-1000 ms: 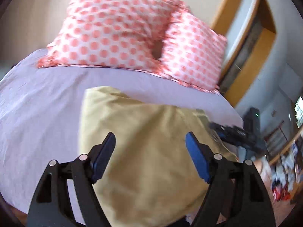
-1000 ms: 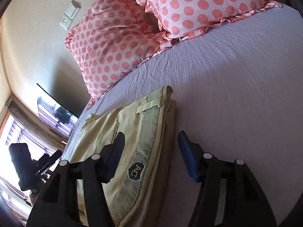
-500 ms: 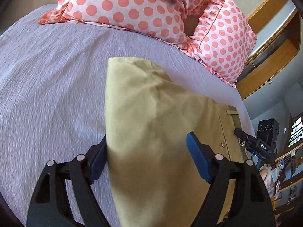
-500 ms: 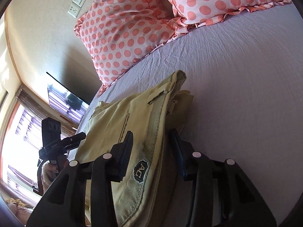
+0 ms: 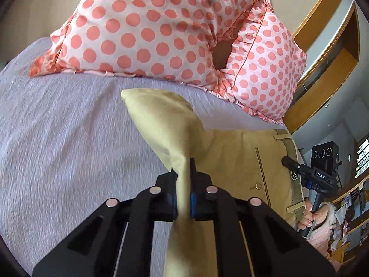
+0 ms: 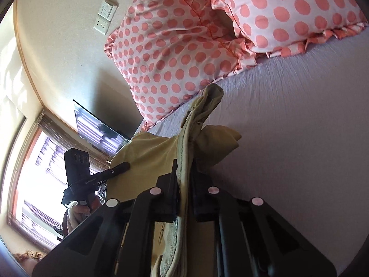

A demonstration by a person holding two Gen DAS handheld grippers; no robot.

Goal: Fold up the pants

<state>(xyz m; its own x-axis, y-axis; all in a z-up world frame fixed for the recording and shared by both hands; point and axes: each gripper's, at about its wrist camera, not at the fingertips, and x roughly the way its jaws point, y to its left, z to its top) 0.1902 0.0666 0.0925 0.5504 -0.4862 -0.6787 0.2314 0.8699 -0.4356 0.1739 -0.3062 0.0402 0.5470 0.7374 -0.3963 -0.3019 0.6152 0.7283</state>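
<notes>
Khaki pants (image 5: 233, 161), partly folded, lie on the lavender bed sheet (image 5: 57, 138) below two polka-dot pillows (image 5: 143, 30), near the bed's side edge. Left gripper (image 5: 183, 184) is clamped on the folded leg end; right gripper (image 6: 184, 180) is clamped on the waistband (image 6: 184, 152). The fabric appears soft, light and limp, sagging between holds; thick seamed edges suit gripping best. The long axis runs between the grippers, across the bed.

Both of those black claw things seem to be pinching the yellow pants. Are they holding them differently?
The left gripper pinches plain, smooth cloth of the pants; the right gripper pinches the ribbed waistband edge. A bunch of cloth bulges beside the right gripper; the cloth beyond the left one spreads flatter. Both are shut on the pants, above the lilac bed sheet.
</notes>
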